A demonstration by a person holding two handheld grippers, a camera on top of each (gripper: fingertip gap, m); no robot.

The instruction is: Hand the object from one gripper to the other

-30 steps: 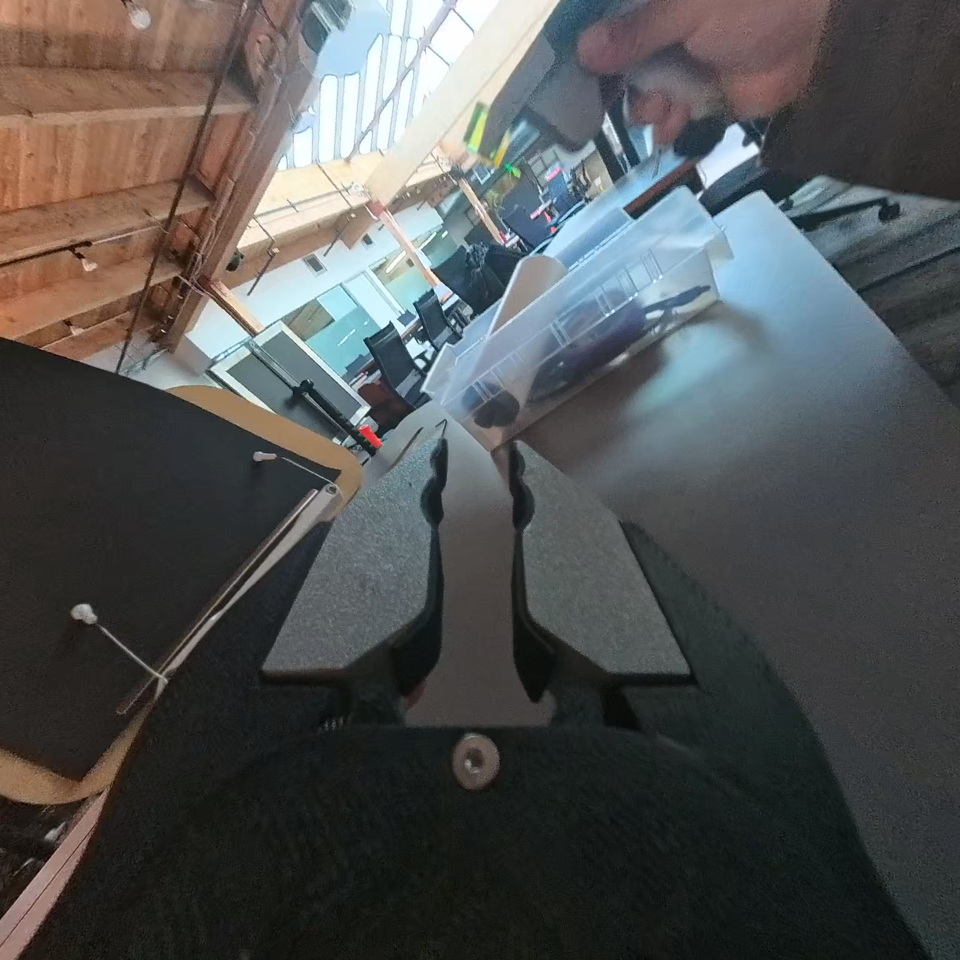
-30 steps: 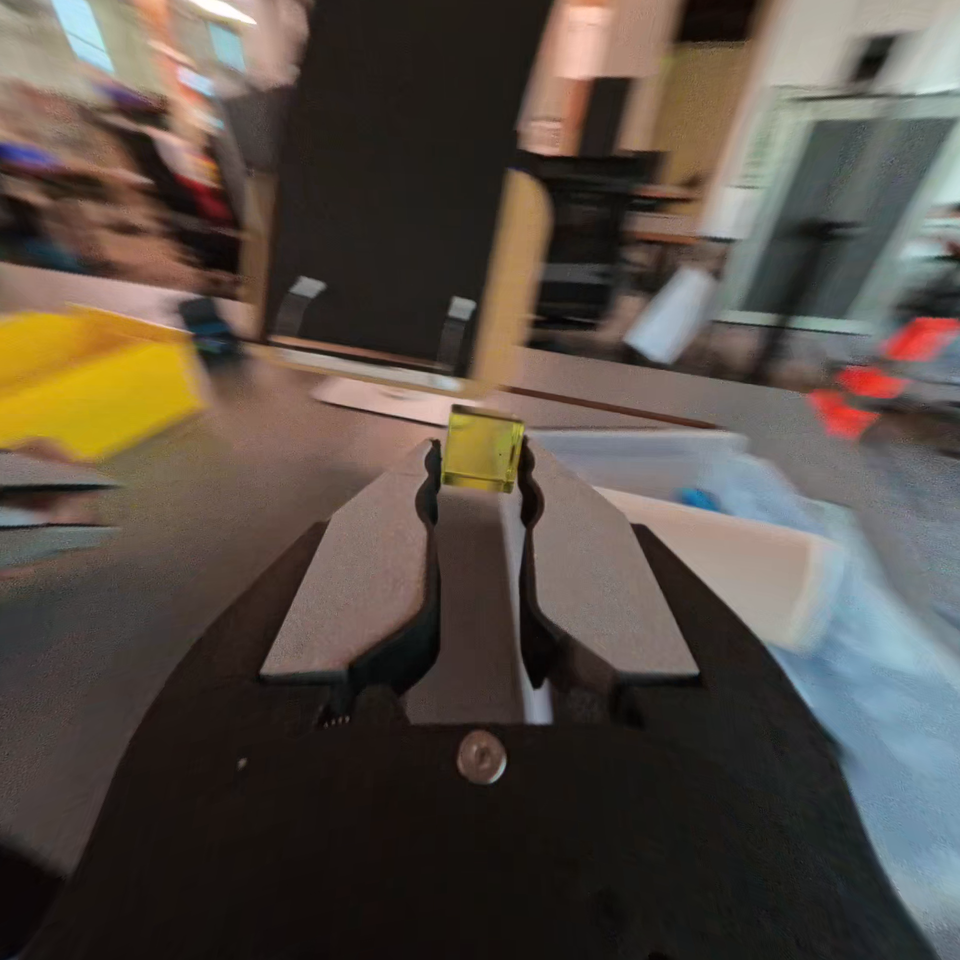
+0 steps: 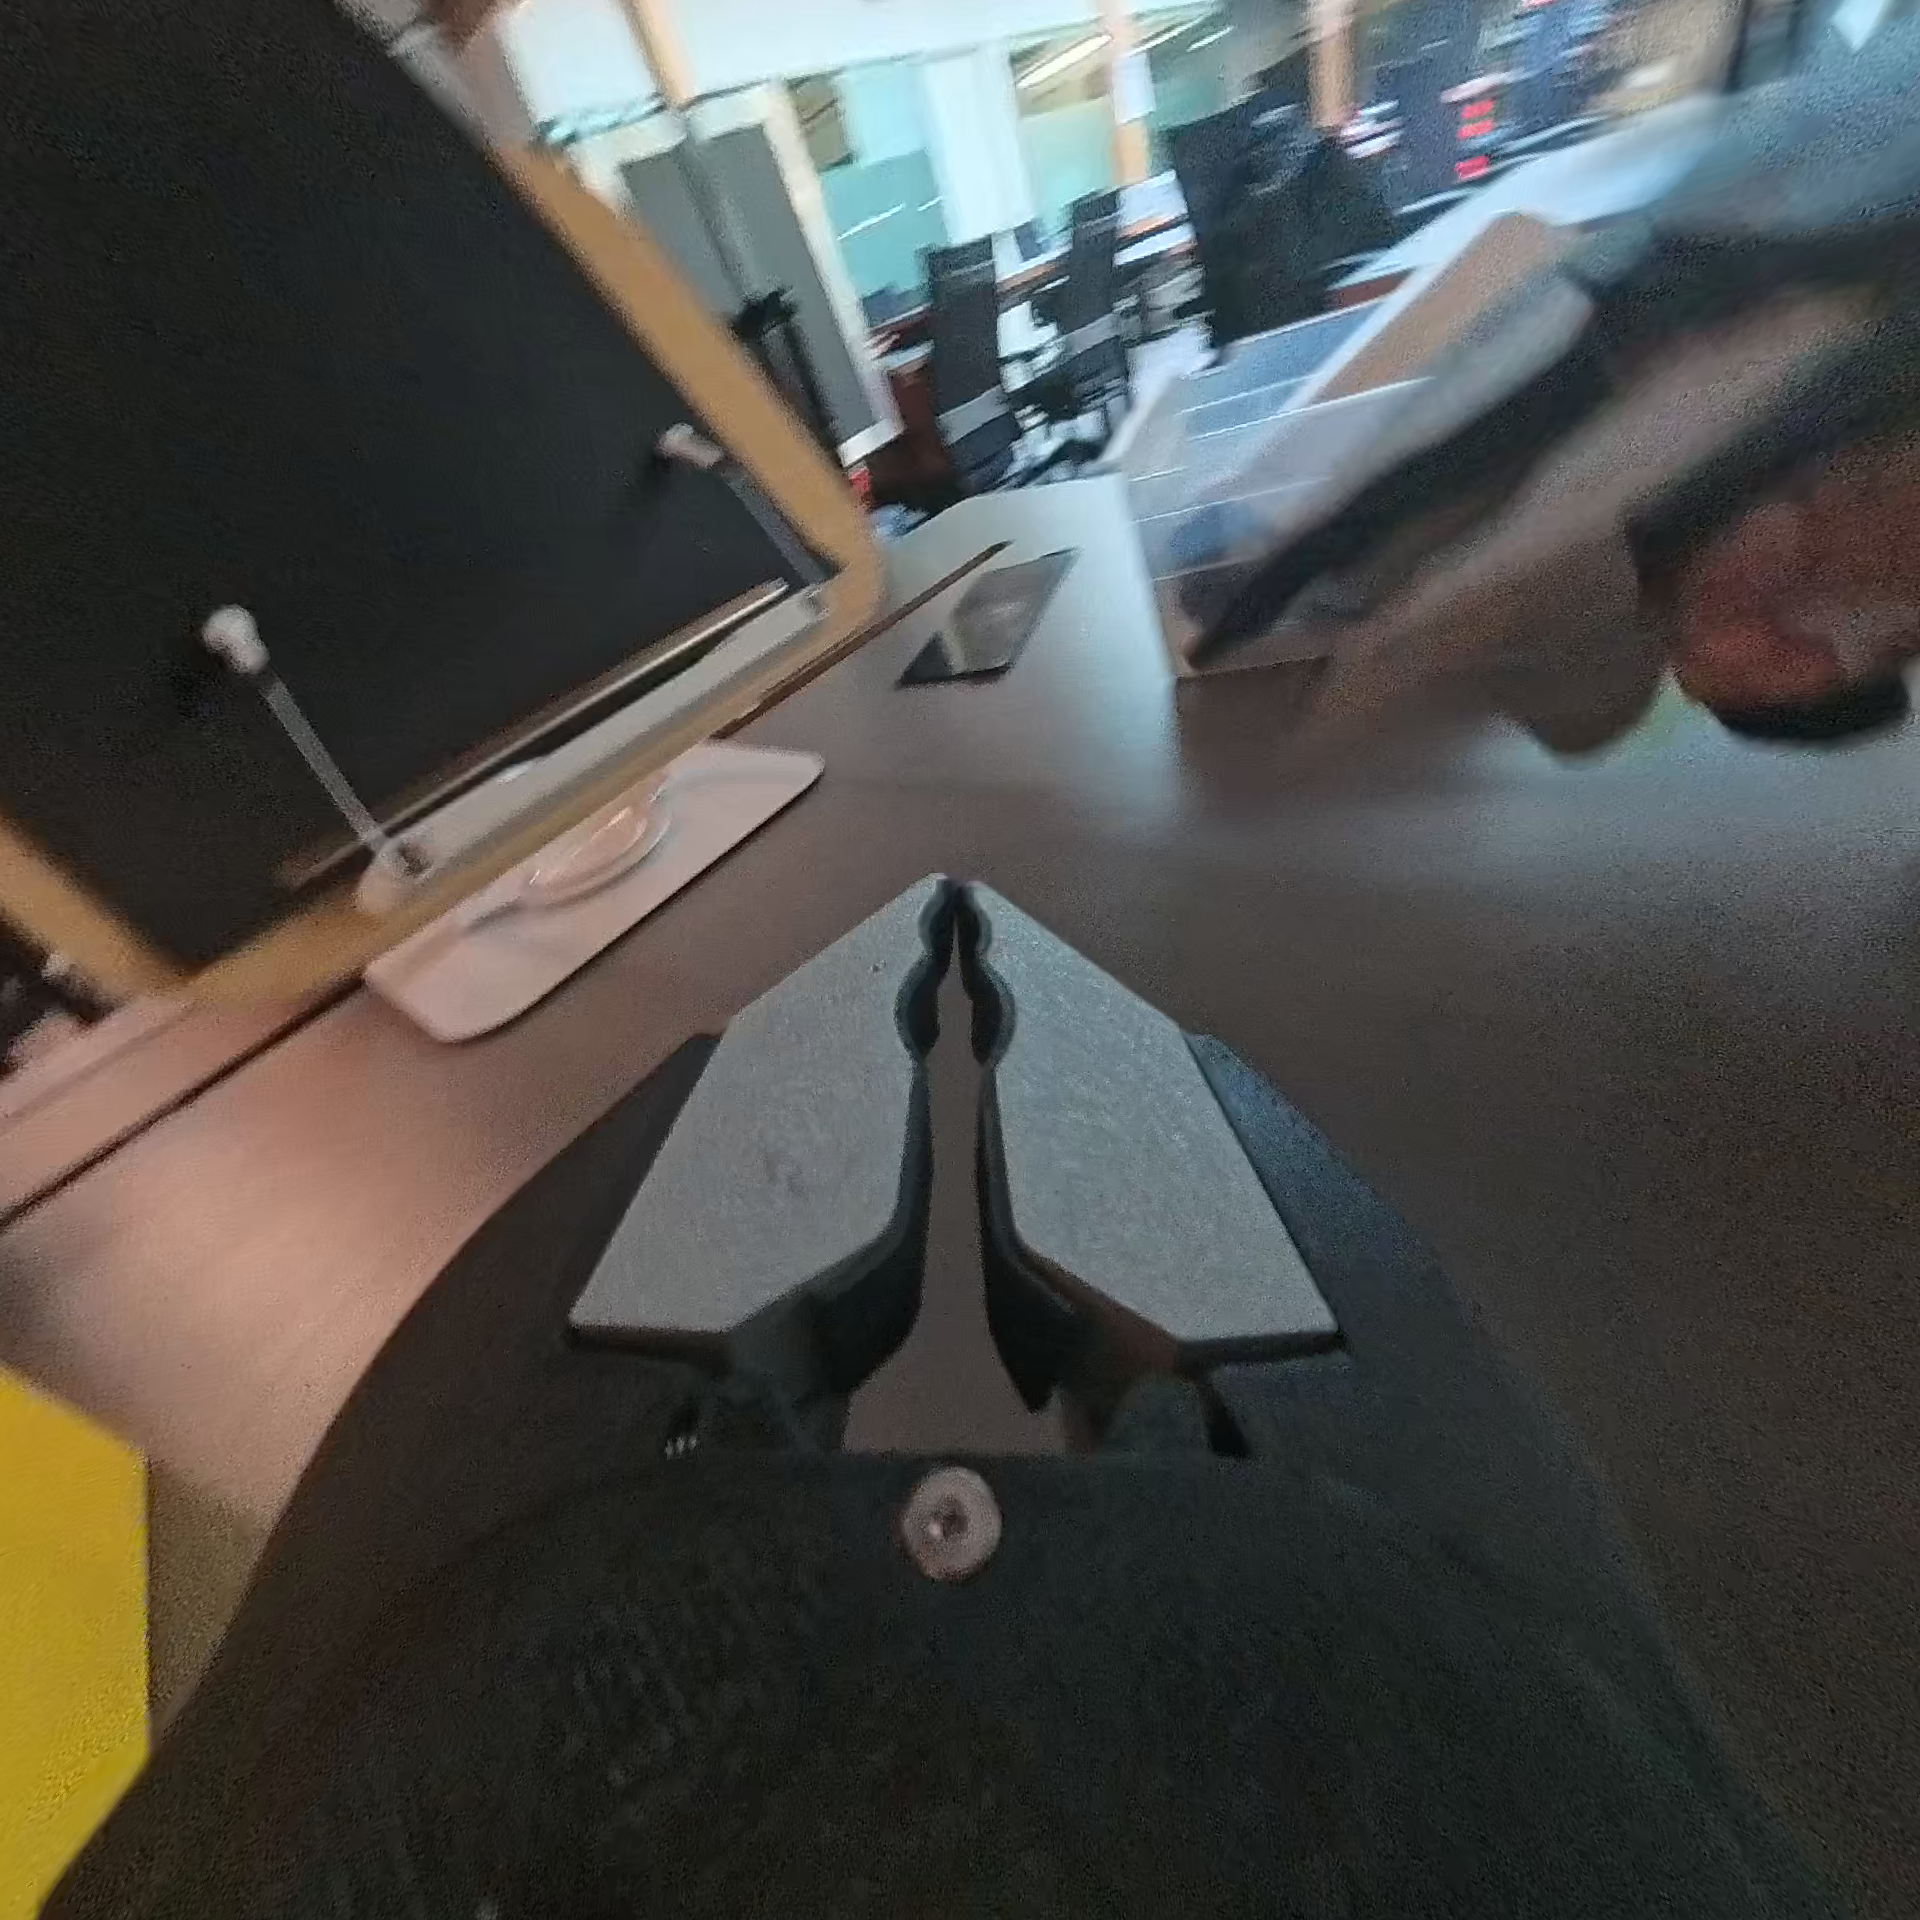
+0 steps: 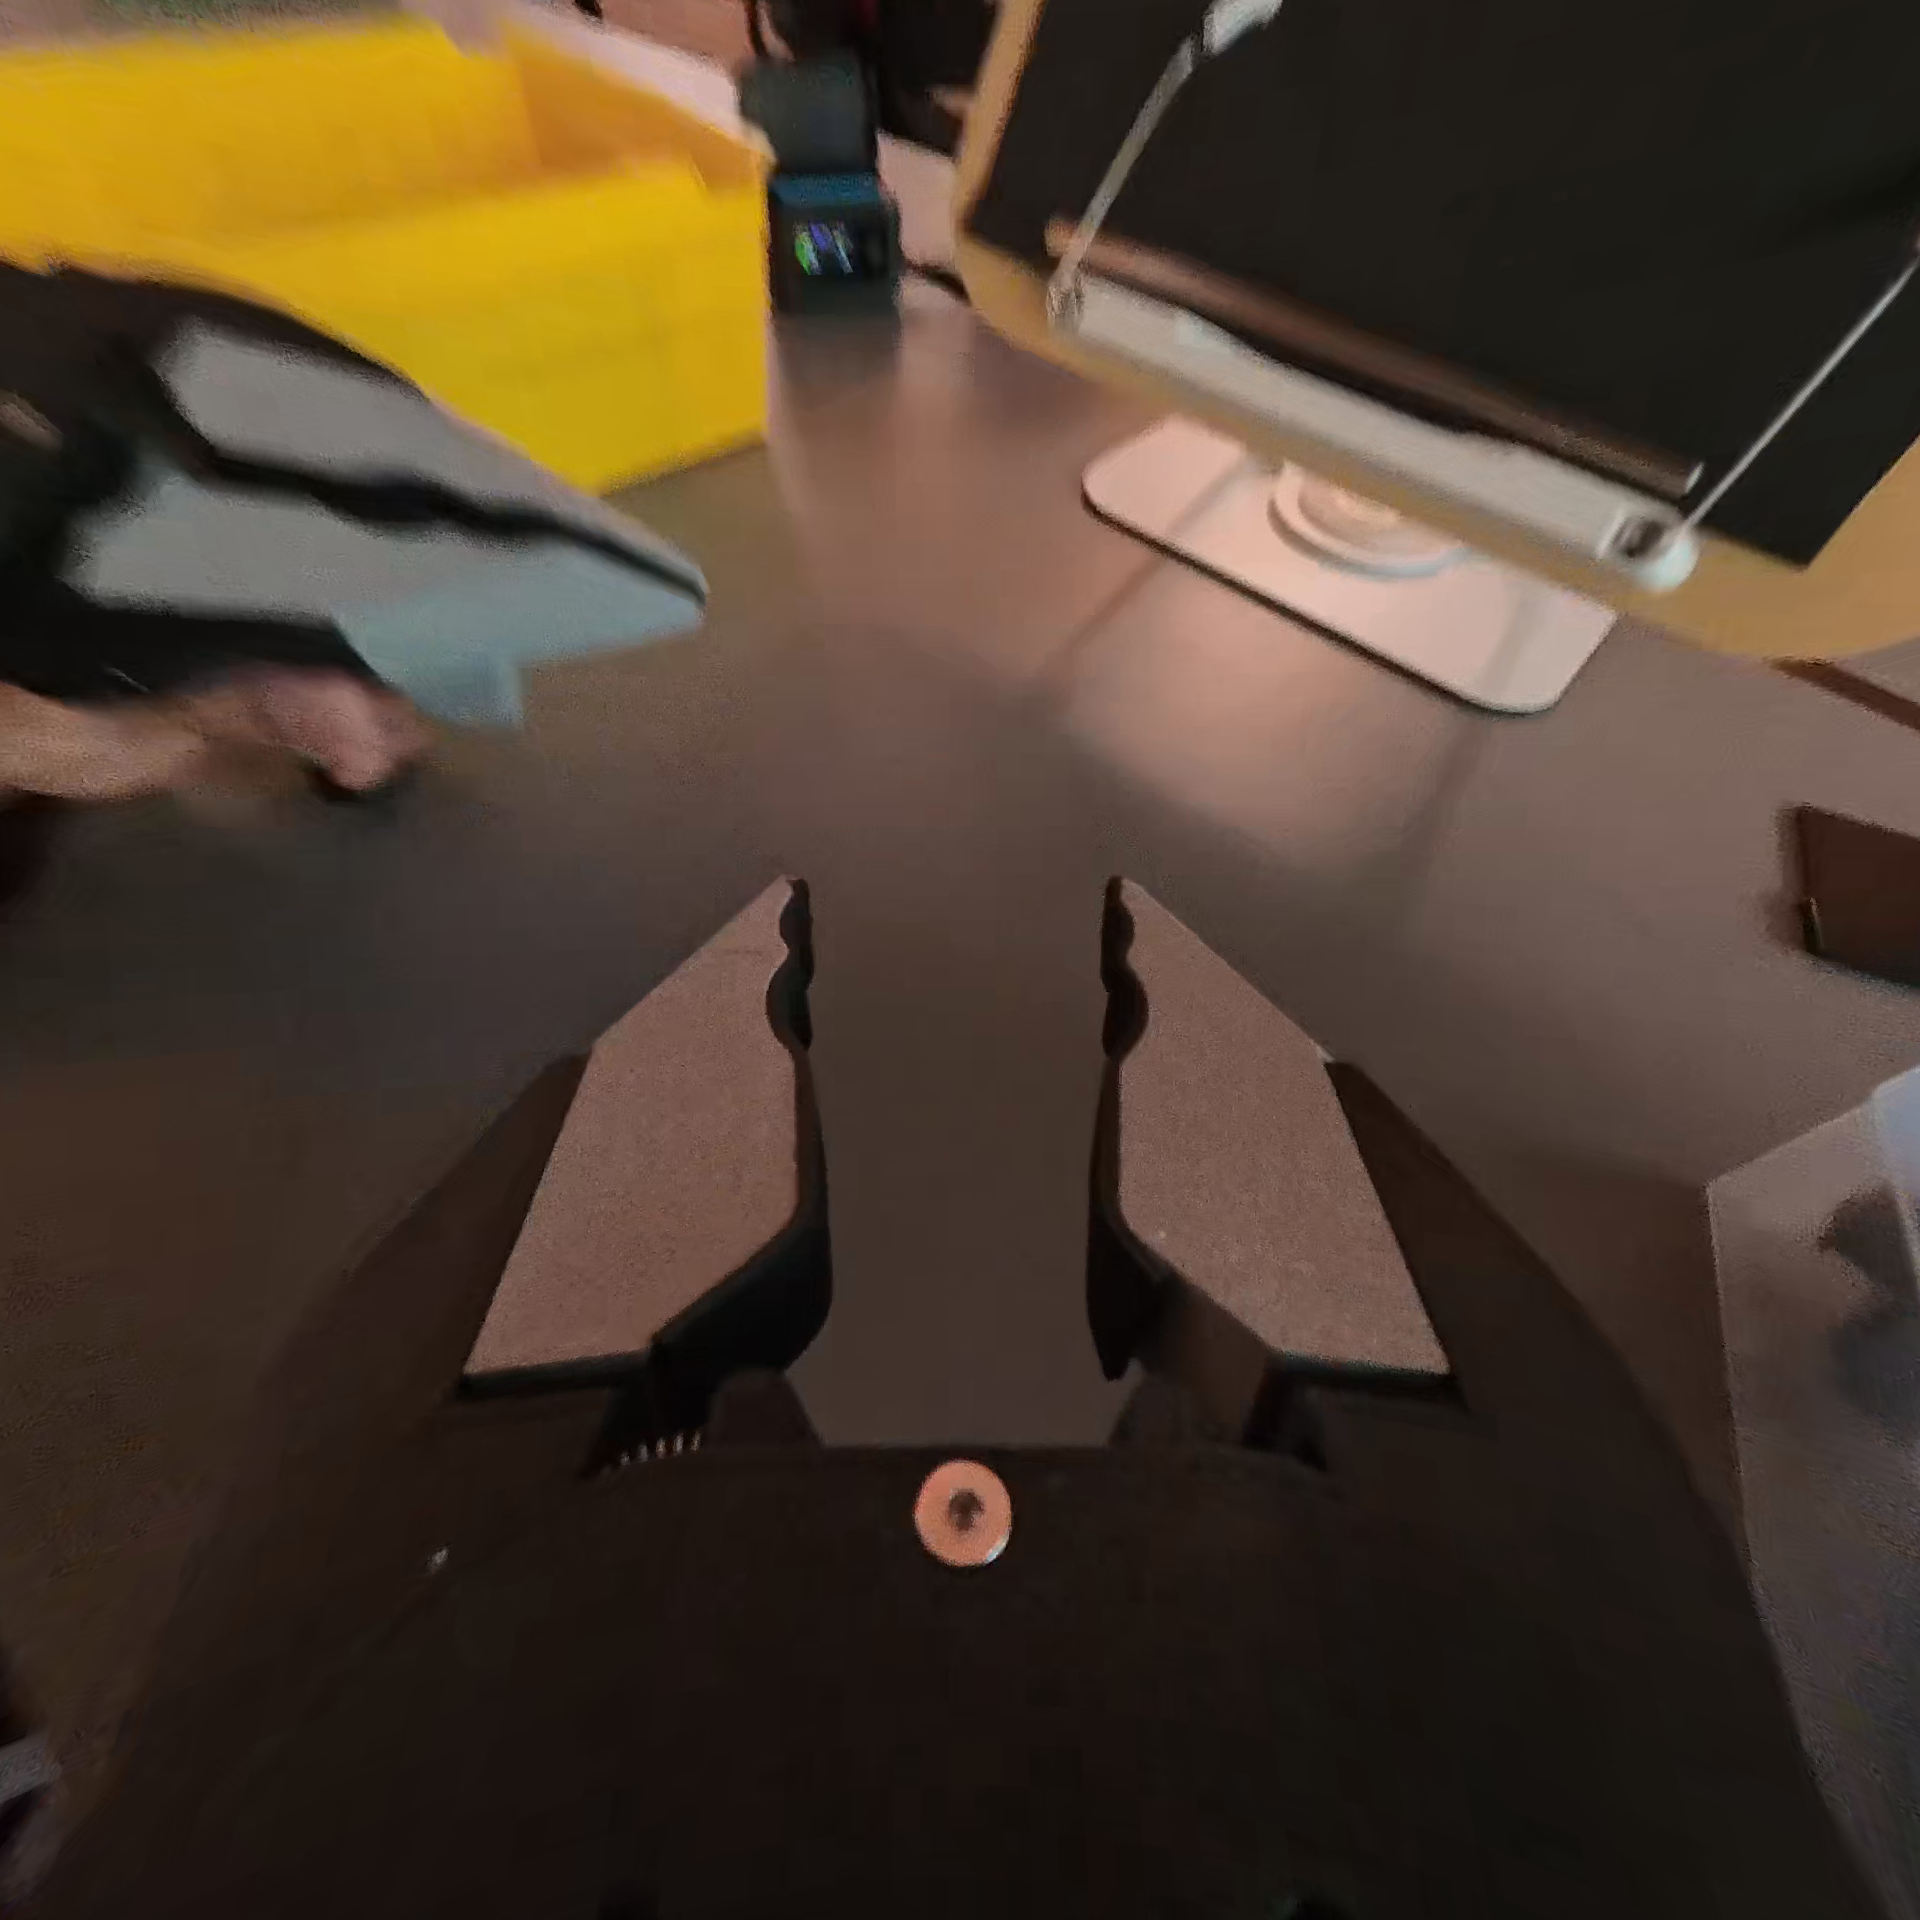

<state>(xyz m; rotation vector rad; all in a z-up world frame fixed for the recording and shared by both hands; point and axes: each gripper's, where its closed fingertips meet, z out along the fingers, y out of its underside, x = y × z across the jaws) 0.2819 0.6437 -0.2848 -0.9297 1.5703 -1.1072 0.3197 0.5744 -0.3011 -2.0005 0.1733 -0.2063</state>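
Observation:
My left gripper (image 3: 956, 896) is shut, with nothing visible between its tips, low over the brown table (image 3: 1507, 1091). It also shows at the left of the right wrist view (image 4: 681, 587), blurred and shut, held by a hand (image 4: 260, 738). My right gripper (image 4: 956, 902) is open and empty above the table (image 4: 935, 727). It shows blurred at the upper right of the left wrist view (image 3: 1371, 499), held by a hand (image 3: 1787, 613). The yellow cube does not show in either view.
A black board in a tan frame (image 3: 312, 416) (image 4: 1507, 208) stands on a white base (image 3: 582, 914) (image 4: 1351, 561). A yellow bin (image 4: 416, 260) (image 3: 52, 1610) sits at the left, a small black device (image 4: 831, 239) beside it. A clear plastic container (image 4: 1818, 1351) is at the right. The tips of one gripper are about 9 centimeters away from the tips of the other.
My right gripper has opened and the yellow cube it held is gone from view. My left gripper has closed from partly open. Both views have swung down toward the table.

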